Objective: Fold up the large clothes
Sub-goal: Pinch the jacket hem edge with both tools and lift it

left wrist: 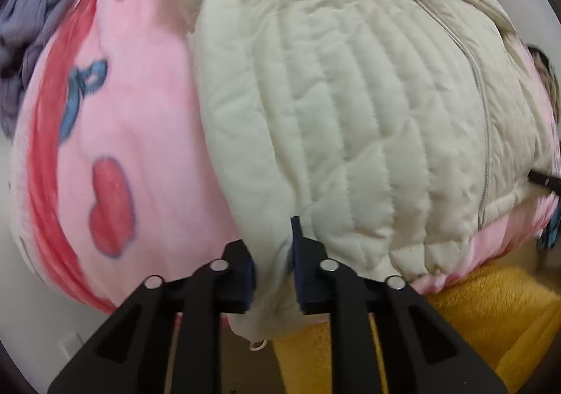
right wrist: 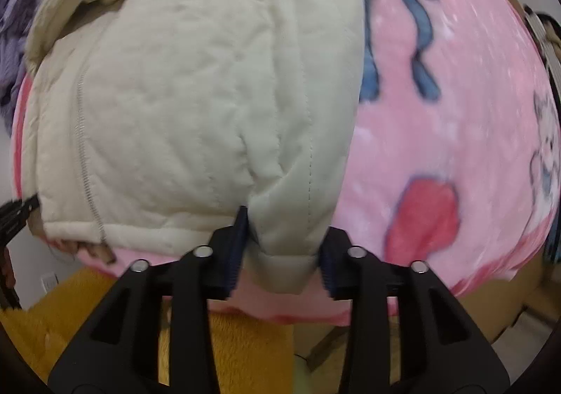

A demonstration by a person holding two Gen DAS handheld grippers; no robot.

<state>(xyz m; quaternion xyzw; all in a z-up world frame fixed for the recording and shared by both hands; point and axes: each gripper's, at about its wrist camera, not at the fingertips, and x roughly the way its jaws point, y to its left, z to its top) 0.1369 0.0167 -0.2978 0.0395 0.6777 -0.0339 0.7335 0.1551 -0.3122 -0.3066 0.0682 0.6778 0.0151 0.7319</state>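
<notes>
At the far left of the left wrist view a crumpled purple-grey cloth (left wrist: 24, 29) lies bunched at the edge of a pink fleece blanket printed with red hearts and blue bows (left wrist: 133, 120). The blanket seems to serve as the folding surface, draped over a mustard-yellow plush cover (left wrist: 491, 316) that shows below its near edge.

The cream quilted zip-front jacket (left wrist: 350, 106) lies spread flat on the blanket, its zip running down the middle and its hem turned toward both cameras, a layout that suits a fold taken from the hem corners.

The left hand-held gripper (left wrist: 273, 274) points straight down at the jacket's left hem corner. Its jaws are clamped nearly together on the cream fabric, a fold of which is pinched between the blue pads and hangs out below them.

In the right wrist view, the right hand-held gripper (right wrist: 280, 257) also points straight down, over the opposite hem corner. Its jaws stand somewhat wider, but the padded corner fills the gap and both pads press on it, so it grips the jacket (right wrist: 210, 85) too. Pinching both bottom corners at once should keep the hem taut and level when it is lifted and carried toward the collar.

At the left edge of this view the black tips of the left hand-held gripper (right wrist: 21, 209) meet the jacket's other corner, so the two stand well apart across the hem.
</notes>
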